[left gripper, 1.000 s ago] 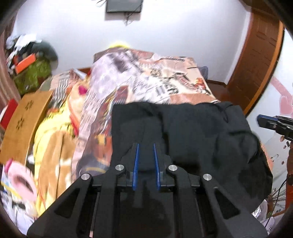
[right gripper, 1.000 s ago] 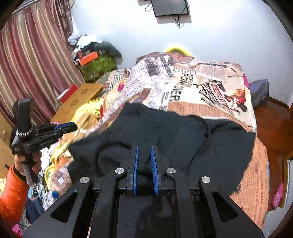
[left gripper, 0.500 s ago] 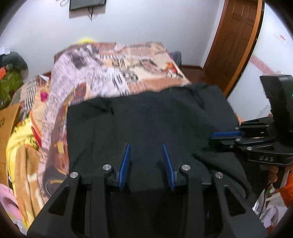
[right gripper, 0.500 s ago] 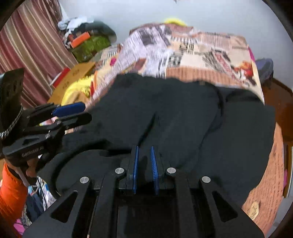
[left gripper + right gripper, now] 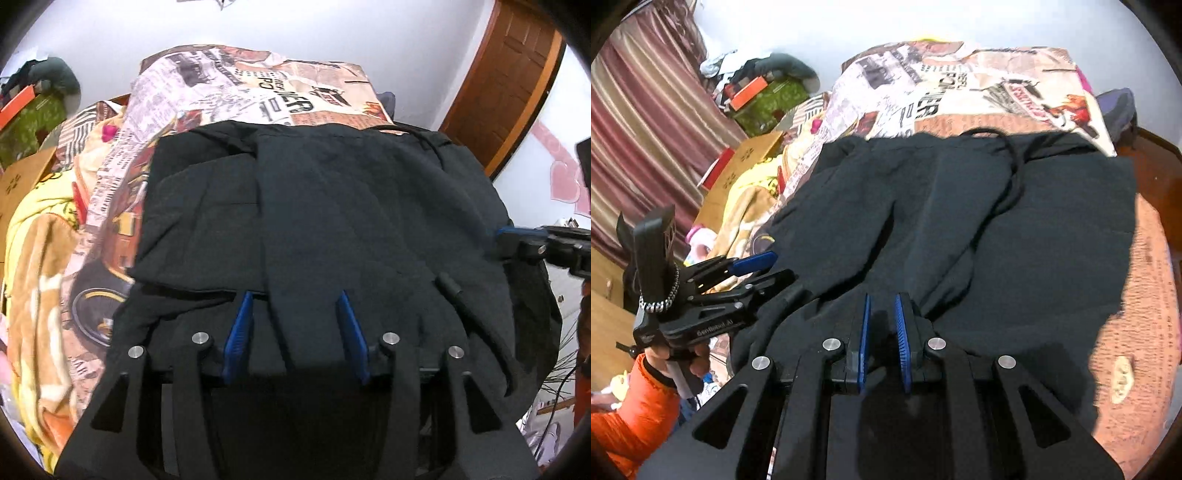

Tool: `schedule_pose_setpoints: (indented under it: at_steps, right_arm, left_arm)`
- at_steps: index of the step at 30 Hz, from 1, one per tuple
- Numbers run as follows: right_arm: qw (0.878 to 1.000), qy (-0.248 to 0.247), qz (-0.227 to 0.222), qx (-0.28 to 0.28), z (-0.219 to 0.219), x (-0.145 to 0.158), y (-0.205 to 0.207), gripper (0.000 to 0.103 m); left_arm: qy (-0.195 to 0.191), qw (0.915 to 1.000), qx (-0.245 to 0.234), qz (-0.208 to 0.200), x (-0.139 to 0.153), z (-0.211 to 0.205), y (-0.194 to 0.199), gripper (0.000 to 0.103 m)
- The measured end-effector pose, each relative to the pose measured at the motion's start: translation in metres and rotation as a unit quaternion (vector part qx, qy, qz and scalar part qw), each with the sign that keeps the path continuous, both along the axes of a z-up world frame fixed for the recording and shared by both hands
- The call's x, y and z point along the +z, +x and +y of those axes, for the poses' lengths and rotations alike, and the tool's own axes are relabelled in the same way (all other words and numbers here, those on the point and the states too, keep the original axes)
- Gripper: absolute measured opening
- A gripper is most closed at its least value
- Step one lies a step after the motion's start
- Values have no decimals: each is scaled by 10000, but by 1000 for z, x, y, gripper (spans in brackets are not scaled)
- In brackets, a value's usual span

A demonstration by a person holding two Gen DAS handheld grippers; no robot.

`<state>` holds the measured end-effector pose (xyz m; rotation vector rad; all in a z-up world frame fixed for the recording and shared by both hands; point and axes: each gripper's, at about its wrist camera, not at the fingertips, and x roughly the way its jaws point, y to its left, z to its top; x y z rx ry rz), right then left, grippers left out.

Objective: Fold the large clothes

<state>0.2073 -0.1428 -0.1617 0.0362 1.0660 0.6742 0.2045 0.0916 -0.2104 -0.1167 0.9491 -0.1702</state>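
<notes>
A large black garment (image 5: 332, 206) lies spread across the foot of the bed; it also shows in the right wrist view (image 5: 960, 206). My left gripper (image 5: 295, 299) is open, its blue pads wide apart over the garment's near edge, with cloth lying between them. It shows from the side in the right wrist view (image 5: 768, 269), jaws parted. My right gripper (image 5: 882, 301) has its pads close together on a fold of the black cloth at the near hem. In the left wrist view it (image 5: 506, 236) sits at the garment's right edge.
The bed carries a newspaper-print cover (image 5: 258, 85), also seen in the right wrist view (image 5: 960, 85). Yellow and orange bedding (image 5: 40, 236) and a cardboard box (image 5: 746, 162) lie at the left. A wooden door (image 5: 506, 74) stands at the right, and striped curtains (image 5: 646, 103) hang at the left.
My left gripper opened from nearly shut to wide apart and lowered toward the garment's near edge. The garment went from bunched and lifted to lying flat. My right gripper stayed shut on cloth.
</notes>
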Motion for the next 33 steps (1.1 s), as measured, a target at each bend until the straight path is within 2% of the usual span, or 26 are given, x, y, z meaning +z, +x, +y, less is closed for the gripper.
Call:
schedule_pose_setpoints:
  at_steps: [3,6,9,11,12,17,21,23,27,29,33]
  right_arm:
    - [9988,-214,-349,-257,-15,15,-1,14]
    - [9963,-280,-549,-596,-35,24,2,22]
    - [9927,-274,-658,-970,-55,29,7,35]
    - [9892,-252,-681,-1276,-71,30,11,48]
    - [9873,-234,-657,-1429,-79,29,13,50]
    - [9809,-9,-163,-1940,-114,10,22,52]
    - [9761,169,309,-2146,-131,-12,31,52]
    - [9744,235,491,-2182,-136,-20,33,52]
    - [9725,489,863,-2108,-136,-35,47,52]
    - [9720,617,977,-2047,-134,-38,52,52]
    - [9711,757,1066,-1994,-130,-44,65,52]
  left_arm:
    - [181,9996,159,-126,9,15,0,48]
    - [216,9985,447,-234,19,38,0,49]
    - [195,9956,863,-323,27,67,4,55]
    - [139,9933,1100,-334,29,85,9,56]
    - [80,9926,1168,-331,28,93,11,56]
    - [-427,9894,1385,16,11,129,31,56]
    - [-946,9868,1224,474,-16,138,52,56]
    - [-1068,9858,1056,750,-33,136,65,56]
    - [-1273,9789,1111,1148,-64,143,88,56]
    - [-1419,9756,1093,1271,-75,145,97,56]
    - [-1639,9717,1066,1326,-91,144,105,65]
